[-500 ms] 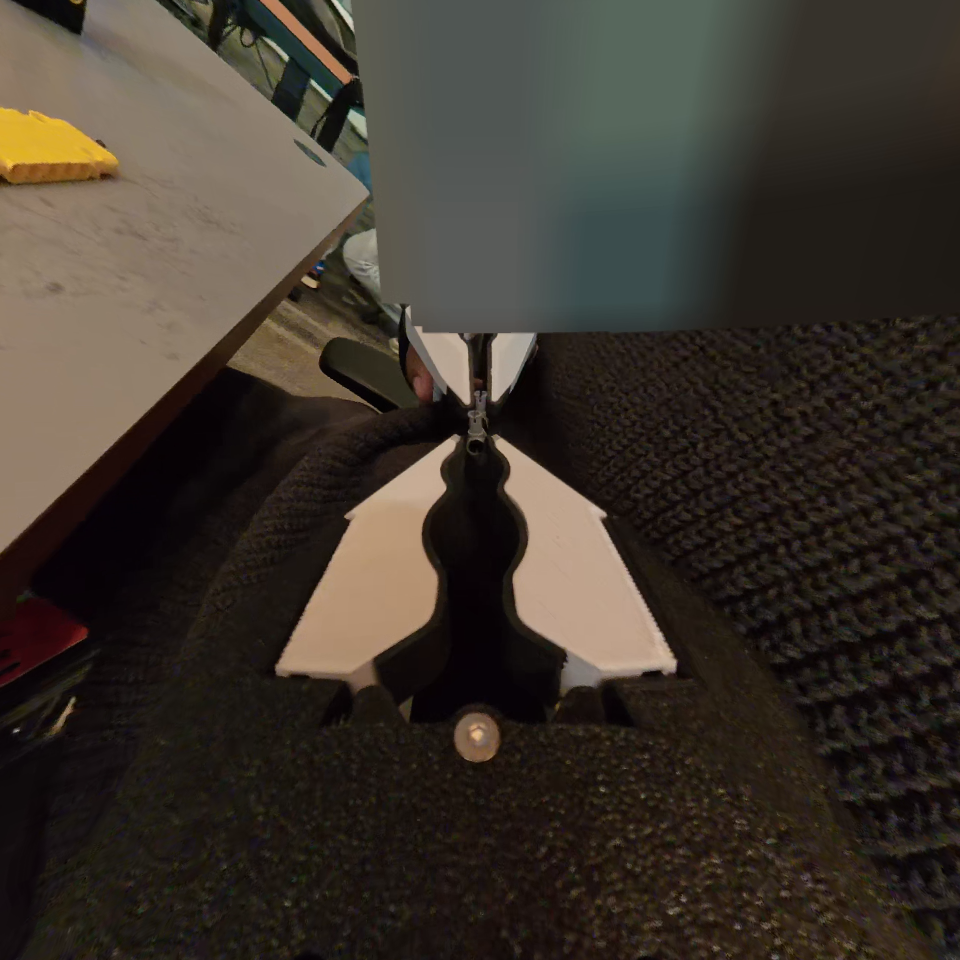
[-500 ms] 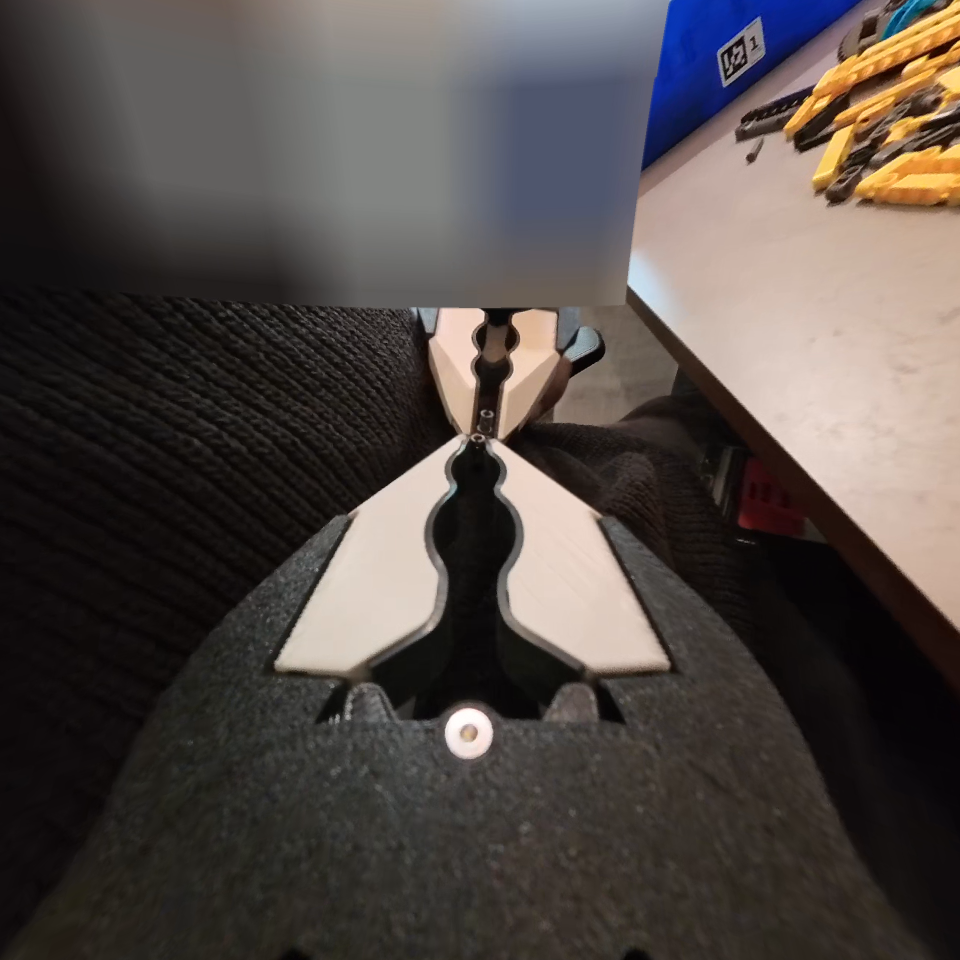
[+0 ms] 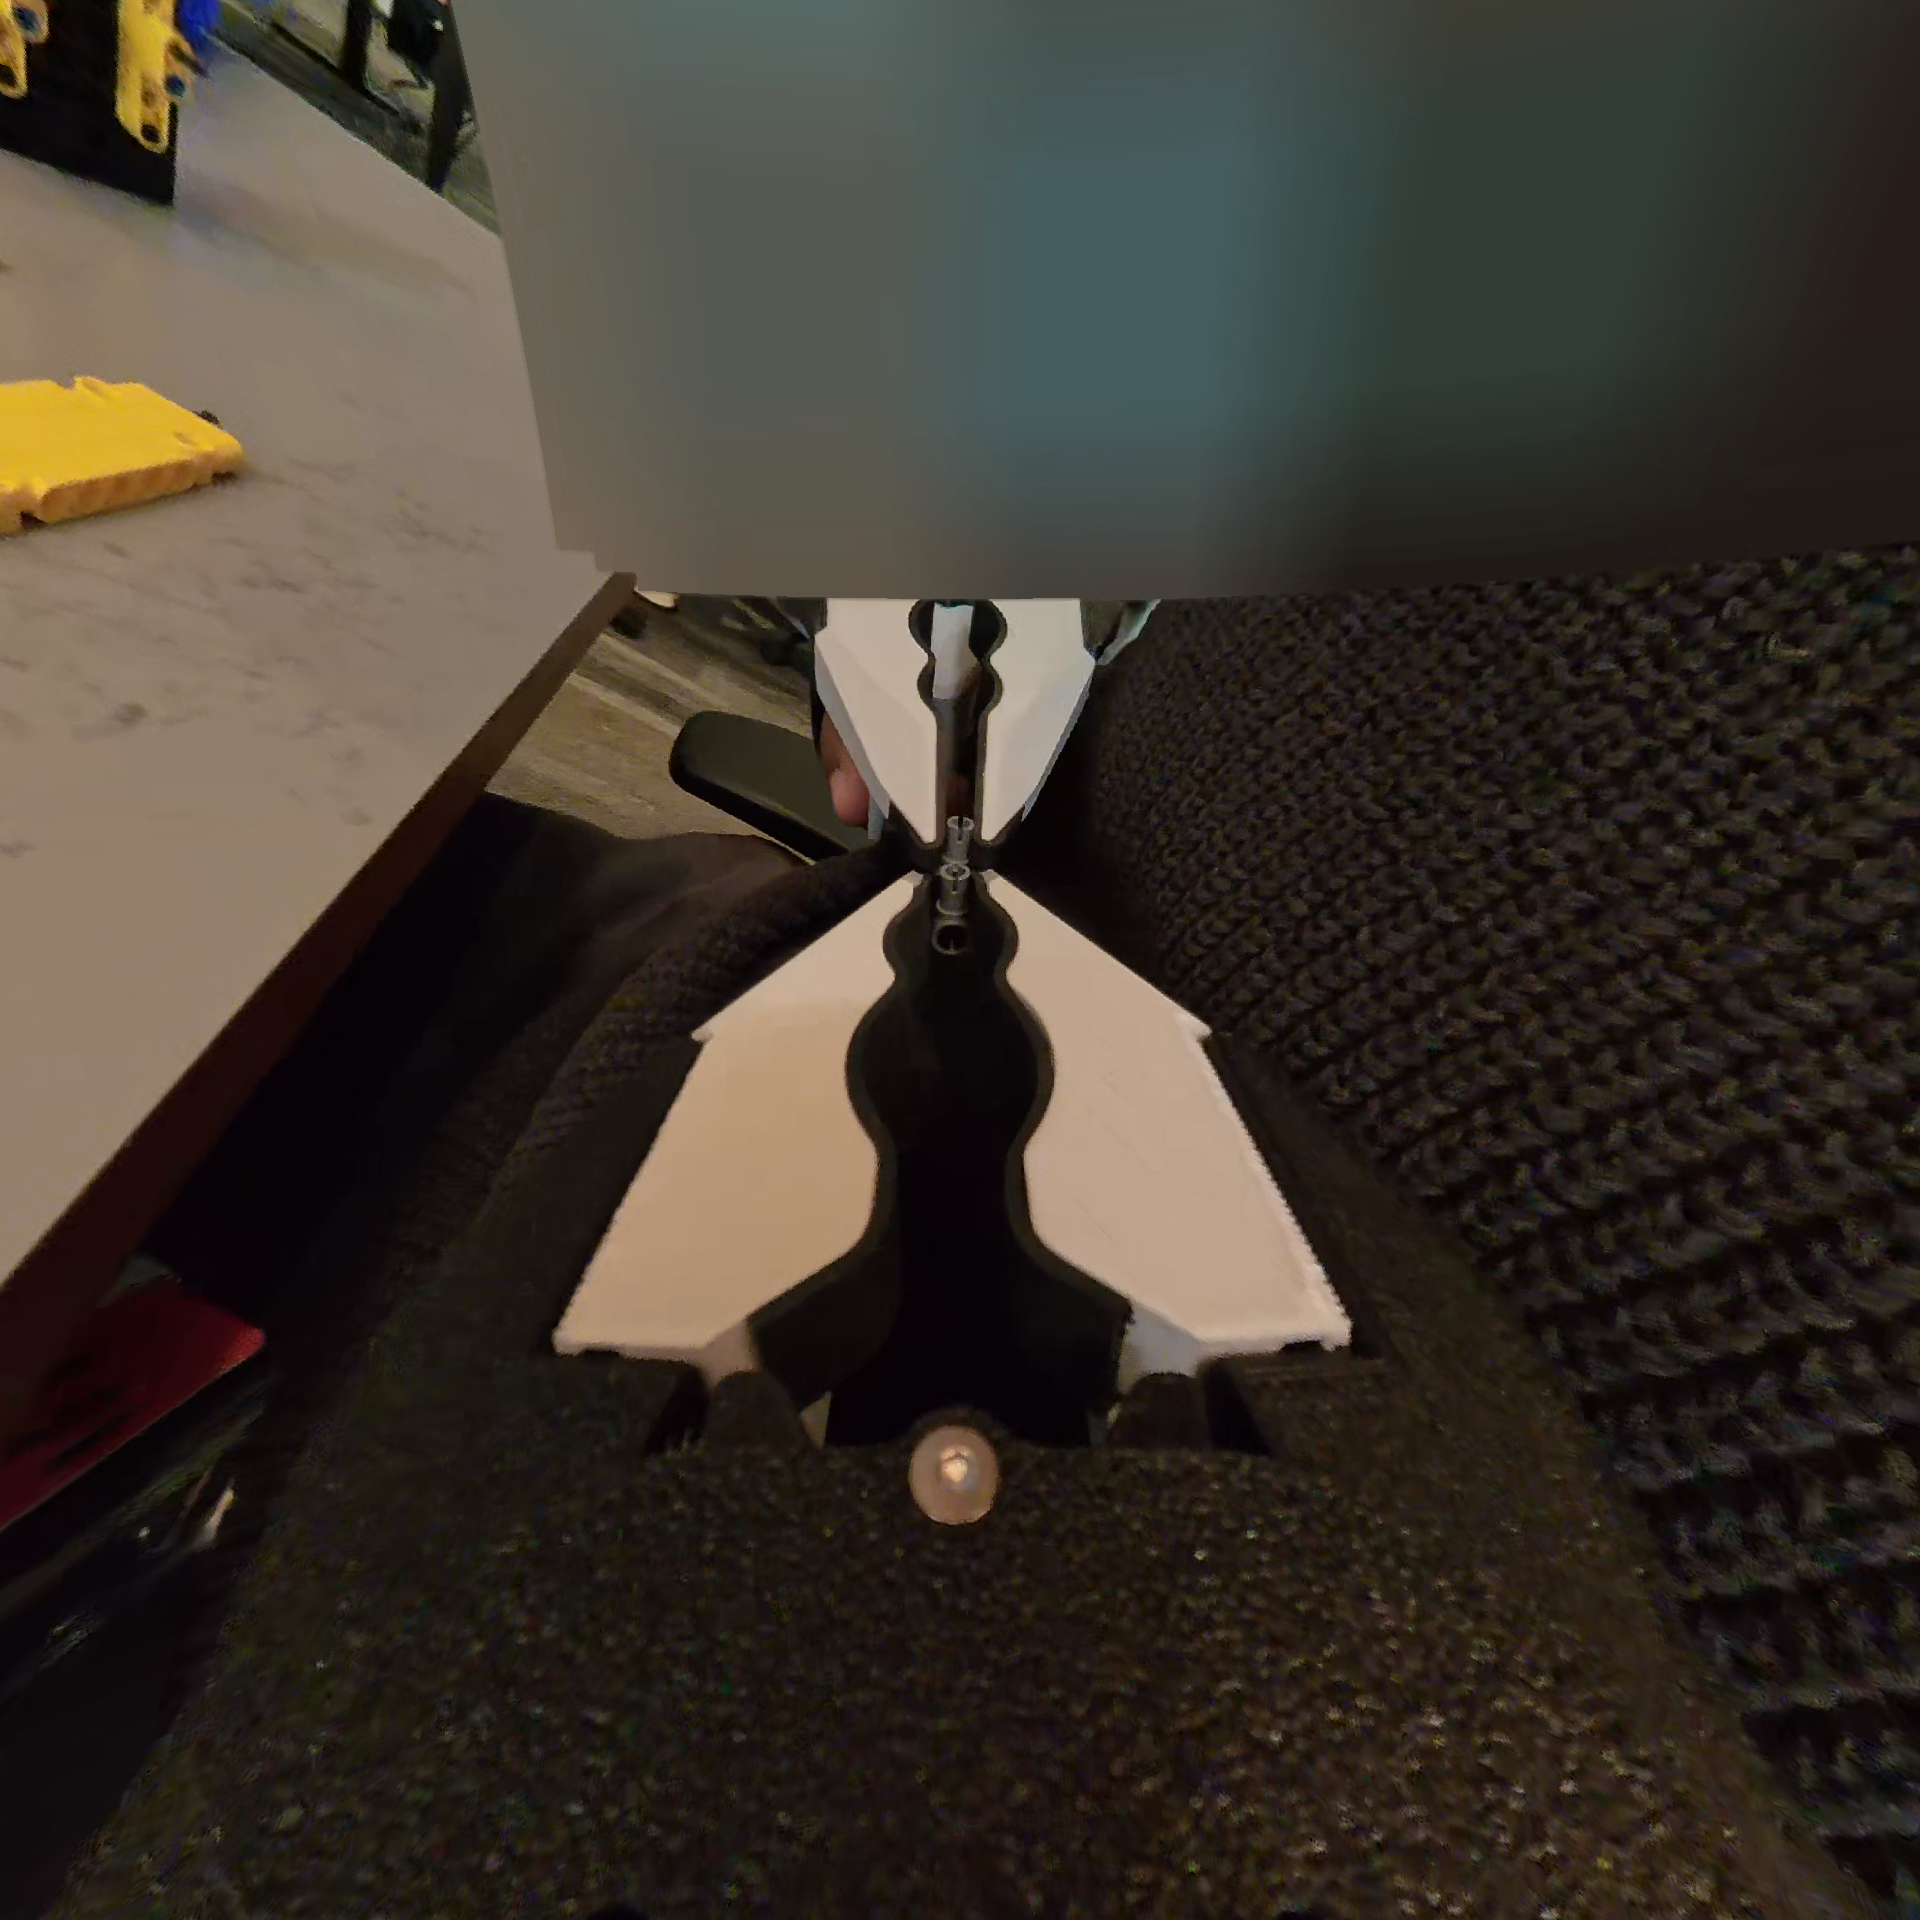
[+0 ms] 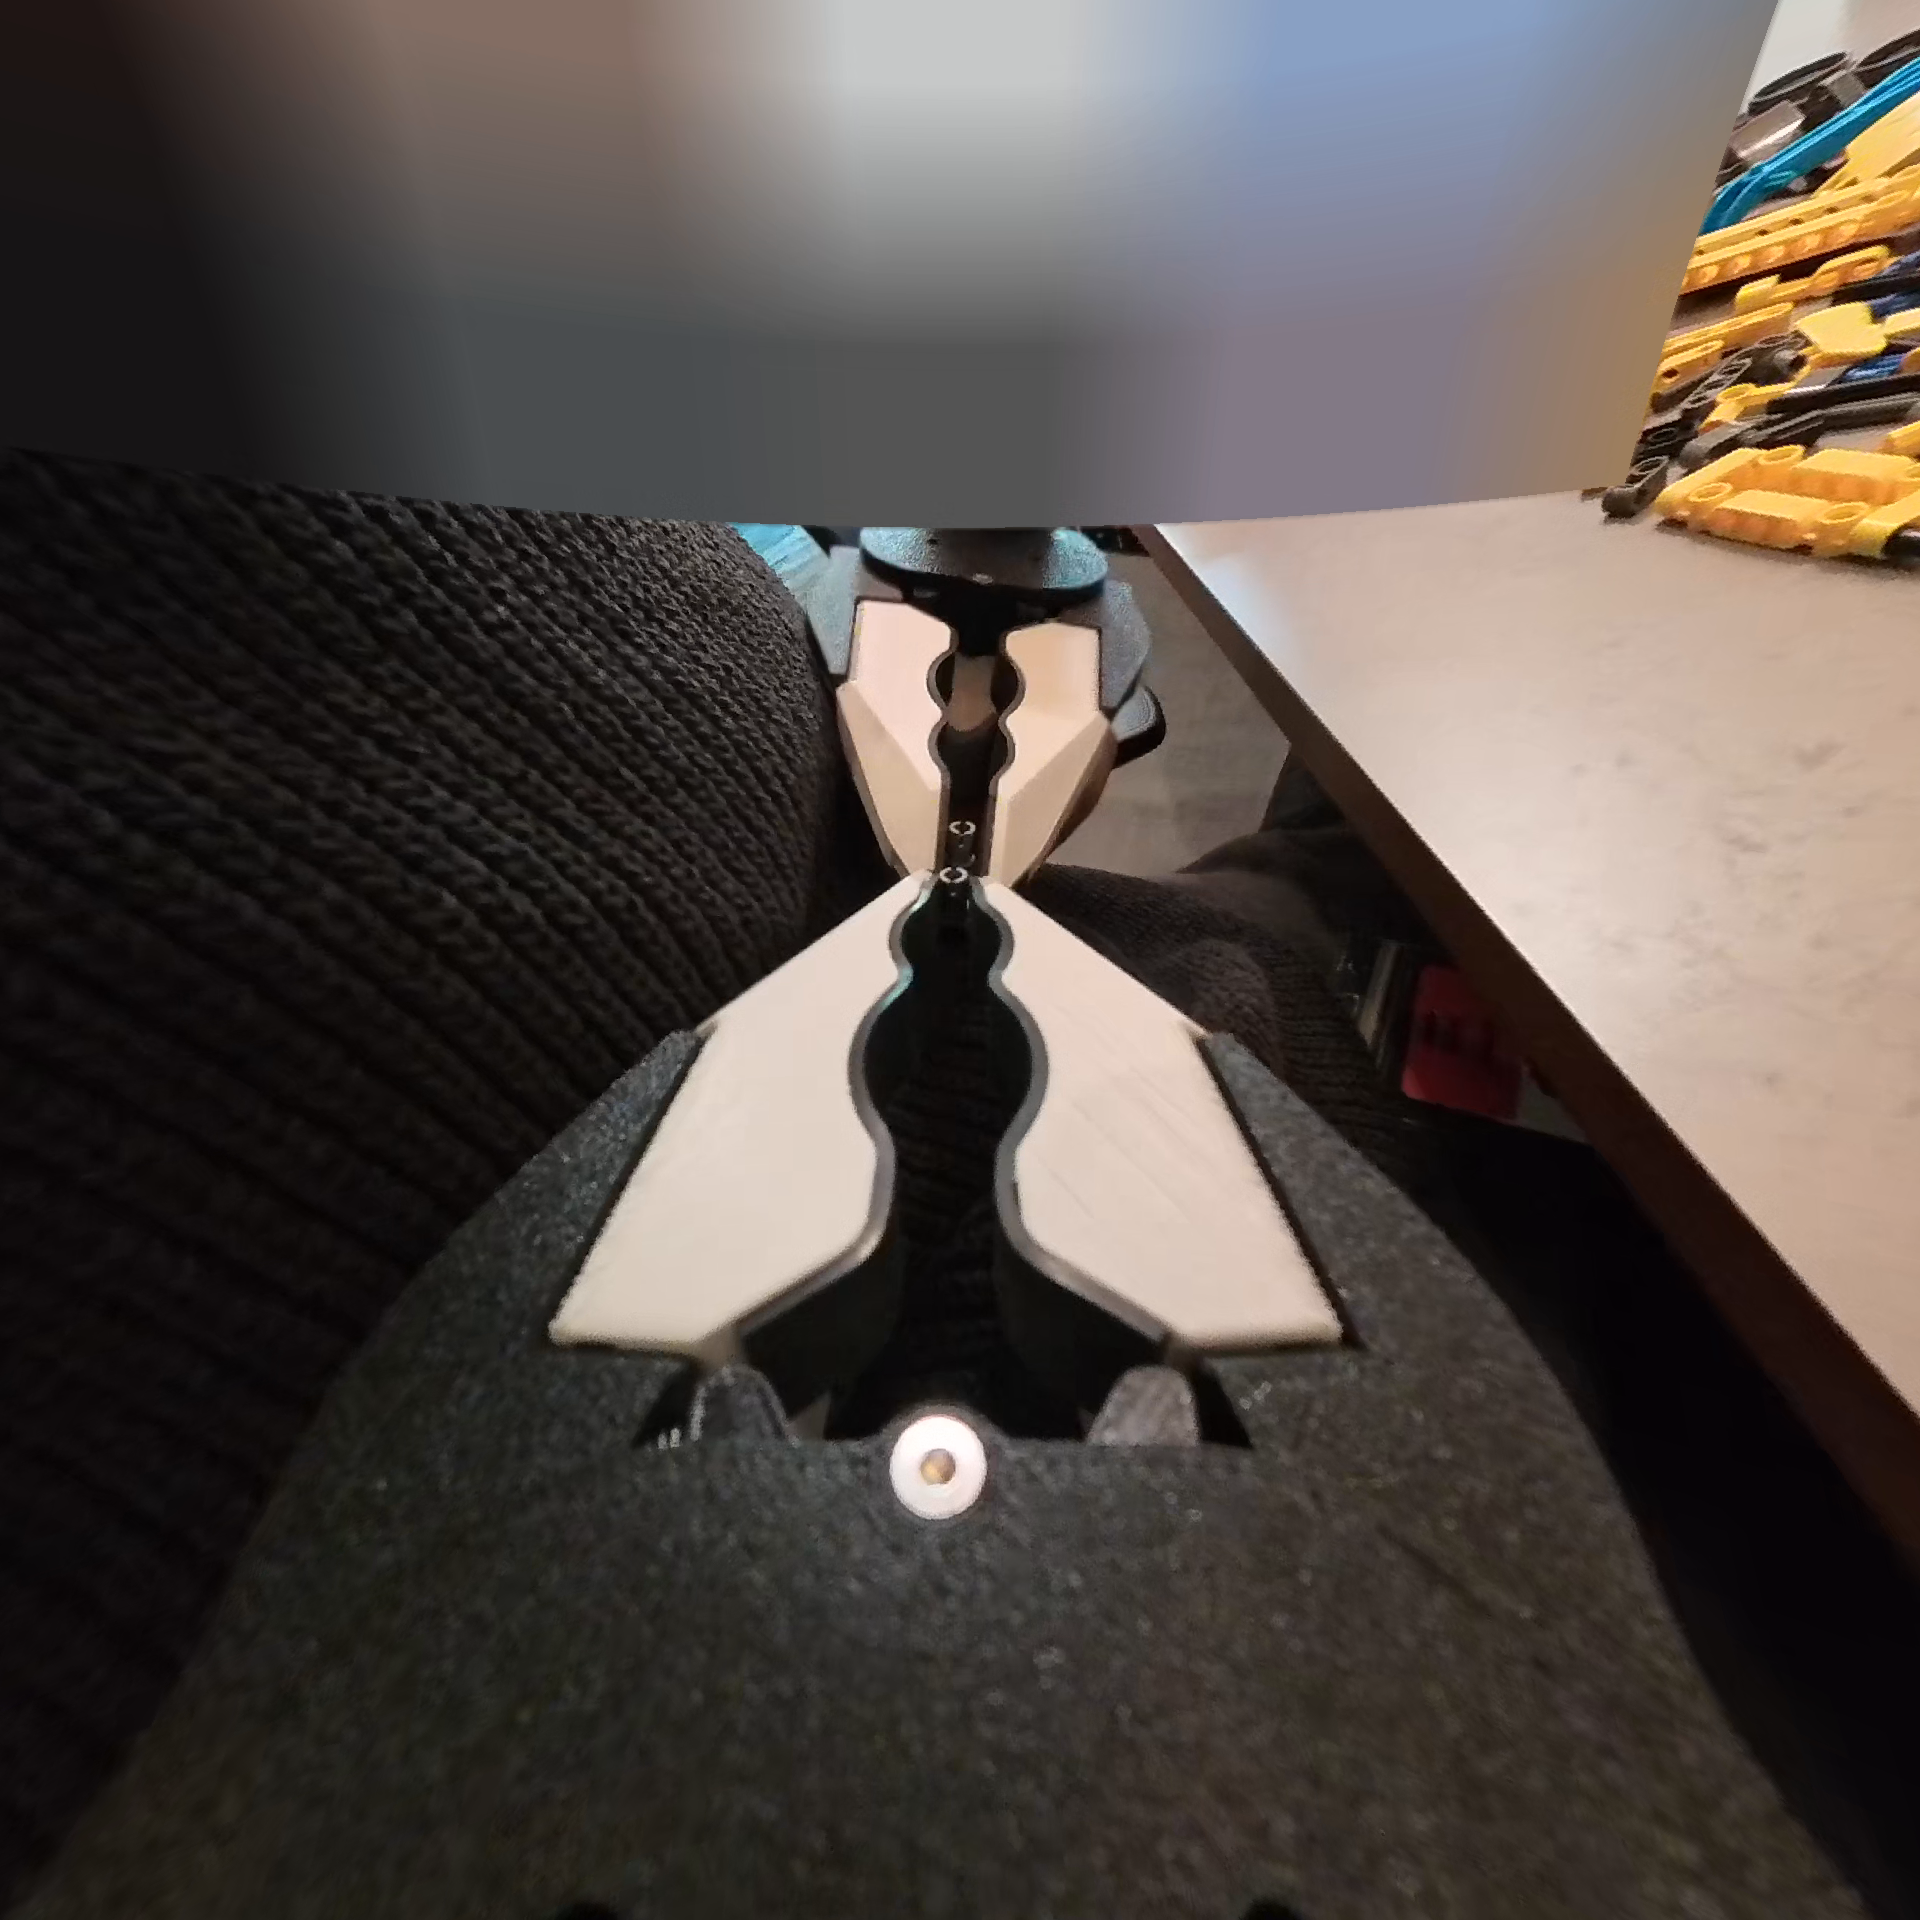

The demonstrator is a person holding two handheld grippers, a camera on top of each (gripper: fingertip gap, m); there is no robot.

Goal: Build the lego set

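Note:
My two grippers meet tip to tip in front of a person's black knit sweater (image 3: 1507, 935). In the left wrist view my left gripper (image 3: 951, 894) is shut on a small grey pin (image 3: 951, 930) that sticks out of its tips. My right gripper (image 3: 958, 836) faces it, shut on a small dark pin whose end touches or nearly touches the grey one. In the right wrist view my right gripper (image 4: 954, 883) holds the dark pin (image 4: 954, 881), and my left gripper (image 4: 961, 847) is opposite with its pin end-on (image 4: 963, 828).
A grey table (image 3: 260, 675) runs along the left with a yellow part (image 3: 94, 457) on it. In the right wrist view the table (image 4: 1558, 831) carries a pile of yellow, black and blue building parts (image 4: 1818, 364). A black chair armrest (image 3: 748, 779) lies behind the grippers. Only a small space, under 4 cm, lies between the two pairs of fingers.
Both grippers stay shut and tip to tip. Both views have shifted a little, so more of the opposite gripper shows now. The two pins look slightly more drawn apart.

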